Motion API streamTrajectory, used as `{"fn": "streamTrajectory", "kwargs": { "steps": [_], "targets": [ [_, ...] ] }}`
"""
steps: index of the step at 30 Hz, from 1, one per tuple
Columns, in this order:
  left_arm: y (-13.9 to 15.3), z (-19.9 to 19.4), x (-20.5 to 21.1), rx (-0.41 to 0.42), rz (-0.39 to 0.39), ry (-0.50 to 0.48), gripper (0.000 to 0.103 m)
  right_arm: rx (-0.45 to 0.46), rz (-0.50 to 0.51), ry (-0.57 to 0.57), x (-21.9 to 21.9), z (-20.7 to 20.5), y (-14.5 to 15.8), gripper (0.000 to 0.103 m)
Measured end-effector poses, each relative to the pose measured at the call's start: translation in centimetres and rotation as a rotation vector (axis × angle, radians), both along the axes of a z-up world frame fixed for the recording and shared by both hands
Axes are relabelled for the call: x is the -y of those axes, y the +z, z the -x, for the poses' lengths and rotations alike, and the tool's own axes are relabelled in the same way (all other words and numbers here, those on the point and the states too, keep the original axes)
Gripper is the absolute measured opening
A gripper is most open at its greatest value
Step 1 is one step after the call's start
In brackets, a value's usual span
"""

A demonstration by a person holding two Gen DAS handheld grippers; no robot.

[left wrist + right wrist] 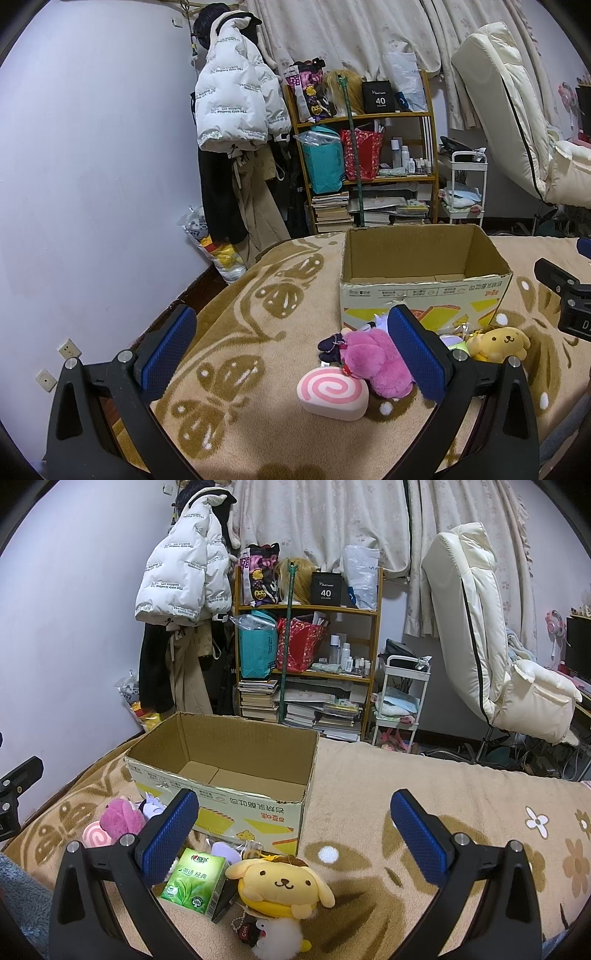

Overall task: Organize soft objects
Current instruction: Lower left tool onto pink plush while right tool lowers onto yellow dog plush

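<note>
Blanket in beige with brown leaf shapes is covering a bed and filling the lower half of the left wrist view. The left hand-held gripper is hovering above it with its blue-padded fingers spread wide apart and holding nothing. Between the fingers, a pink swirl cushion is lying flat on the blanket, touching a pink plush just behind it. A yellow dog plush is sitting further right, near the front wall of an open box. The cardboard box is standing upright on the blanket with nothing visible inside. Part of the other gripper is showing at the right edge. Behind the bed, a shelf packed with bags, bottles and books is standing against the wall, beside a white jacket hanging up.

From the right wrist view, the right hand-held gripper is also hanging wide open and empty over the blanket. The dog plush is lying low between the fingers, nearer the left one. A green tissue pack is lying just beside it, and a small white fluffy toy is touching its front. The box is standing just behind these. The pink plush and swirl cushion are lying to the left, near the box's corner. A white chair is standing behind the bed.
</note>
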State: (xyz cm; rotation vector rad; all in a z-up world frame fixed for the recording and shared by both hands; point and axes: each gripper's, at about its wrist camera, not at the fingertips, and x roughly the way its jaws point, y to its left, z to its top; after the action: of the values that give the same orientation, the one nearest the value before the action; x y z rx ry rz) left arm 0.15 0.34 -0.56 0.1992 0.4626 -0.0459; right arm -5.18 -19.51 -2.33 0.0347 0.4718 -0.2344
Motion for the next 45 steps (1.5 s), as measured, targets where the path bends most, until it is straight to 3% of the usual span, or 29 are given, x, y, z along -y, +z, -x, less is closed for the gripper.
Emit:
{"fn": "streamTrajectory", "kwargs": {
  "steps": [4,10,12,18,32,45],
  "targets": [
    [-1.0,-0.3,0.0,-0.012,-0.007,-0.005,0.102,-0.005,0.010,-0.014,0.6,0.0,0.9,0.103],
    [-1.1,-1.4,0.7,-0.062,-0.010,-0.037,0.102,-0.029,-0.018,-0.009,0.3,-0.3,-0.2,0.103],
    [-1.4,-1.7,1.0,-0.083,-0.013,-0.050,0.102,-0.039,-0.030,-0.009,-0.1,-1.1,-2.3,0.103],
    [-2.0,-2.4,2.2,-0.115,-0.037,-0.073,0.102,-0.076,-0.074,0.003,0.9,-1.4,-2.0,0.103],
    [-4.0,-5.7,4.8,-0.250,-0.012,-0.082,0.102,-0.232,-0.144,0.032,1.8,-4.0,-3.7,0.103],
    [-7.3,-8.4,6.0,-0.352,-0.064,-0.062,0.102,-0.378,-0.182,0.040,2.4,-6.3,-6.4,0.103]
  ]
}}
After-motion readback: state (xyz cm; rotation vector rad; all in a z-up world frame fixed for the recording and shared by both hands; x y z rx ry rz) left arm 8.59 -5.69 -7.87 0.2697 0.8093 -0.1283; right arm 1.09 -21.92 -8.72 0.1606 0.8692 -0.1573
